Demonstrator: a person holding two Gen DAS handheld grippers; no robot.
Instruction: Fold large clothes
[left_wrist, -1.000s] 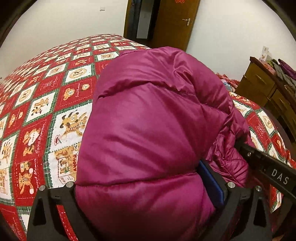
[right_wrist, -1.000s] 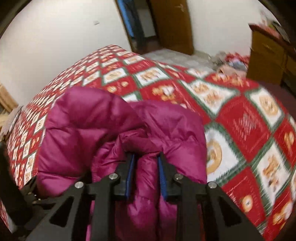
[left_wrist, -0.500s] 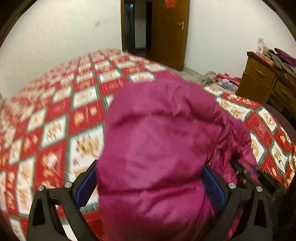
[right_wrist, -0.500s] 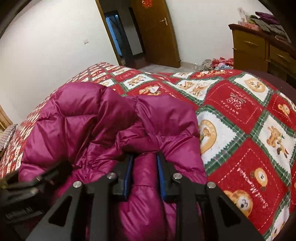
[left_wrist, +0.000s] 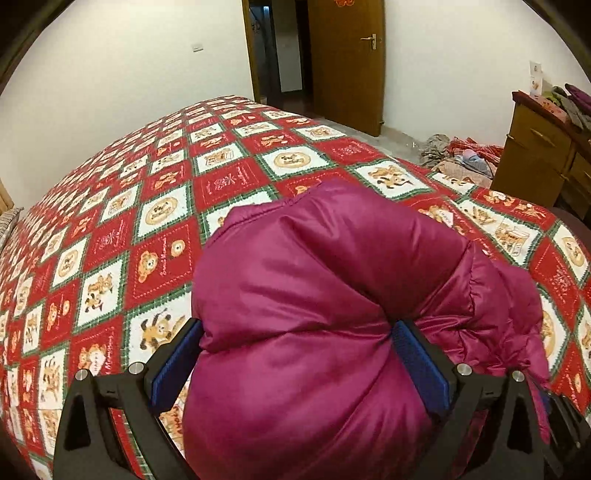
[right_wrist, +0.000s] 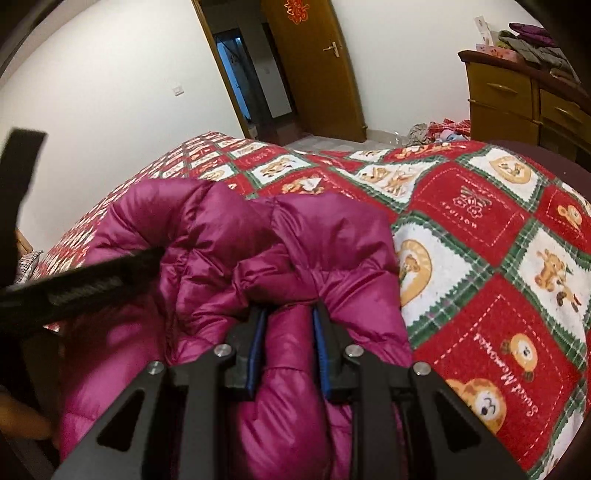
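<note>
A bundled magenta down jacket (left_wrist: 325, 295) is held over the bed with the red and white checked quilt (left_wrist: 155, 206). My left gripper (left_wrist: 295, 354) is spread wide around a thick puffy fold, both blue pads pressing into it. My right gripper (right_wrist: 288, 328) is shut on a narrower fold of the same jacket (right_wrist: 258, 251) at its right side. The left gripper's black finger (right_wrist: 92, 280) crosses the right wrist view on the left. The jacket's underside is hidden.
A wooden dresser (left_wrist: 550, 147) with stacked clothes stands at the right. A heap of clothes (left_wrist: 461, 155) lies on the floor beyond the bed. A brown door (left_wrist: 343, 62) and a dark doorway are at the back wall.
Both grippers have lifted and drawn the jacket bundle back toward me. More quilt shows beyond it. The left jaws' blue pads now show on both sides of the fold.
</note>
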